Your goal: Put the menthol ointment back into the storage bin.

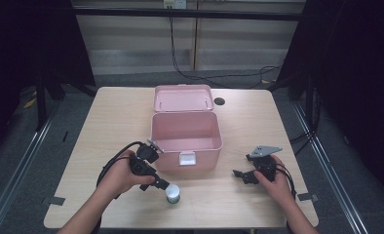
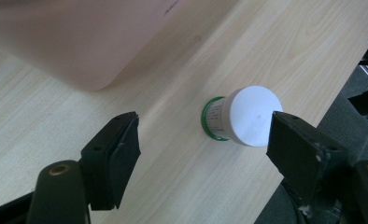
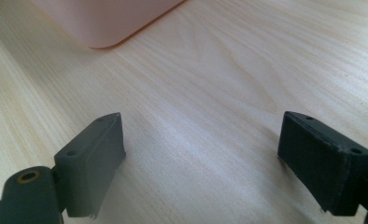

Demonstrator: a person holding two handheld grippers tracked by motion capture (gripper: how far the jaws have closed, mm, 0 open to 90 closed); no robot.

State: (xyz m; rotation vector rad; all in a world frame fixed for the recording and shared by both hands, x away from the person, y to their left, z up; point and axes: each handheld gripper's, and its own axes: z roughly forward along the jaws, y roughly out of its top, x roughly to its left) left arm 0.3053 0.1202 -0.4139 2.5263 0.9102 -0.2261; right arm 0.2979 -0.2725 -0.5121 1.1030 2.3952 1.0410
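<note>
From above, an open pink box (image 1: 186, 139) sits mid-bench; a white-capped bottle (image 1: 173, 193) stands near the front edge at the left tool (image 1: 162, 185). The left gripper view shows spread jaws flanking the bottle (image 2: 245, 116). The right gripper view shows the right tool (image 3: 201, 163) spread over bare bench (image 3: 229, 79).

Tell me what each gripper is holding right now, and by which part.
Nothing is held. The left gripper is open, its jaws on either side of the small white-capped bottle without closing on it. The right gripper is open over bare table.
</note>
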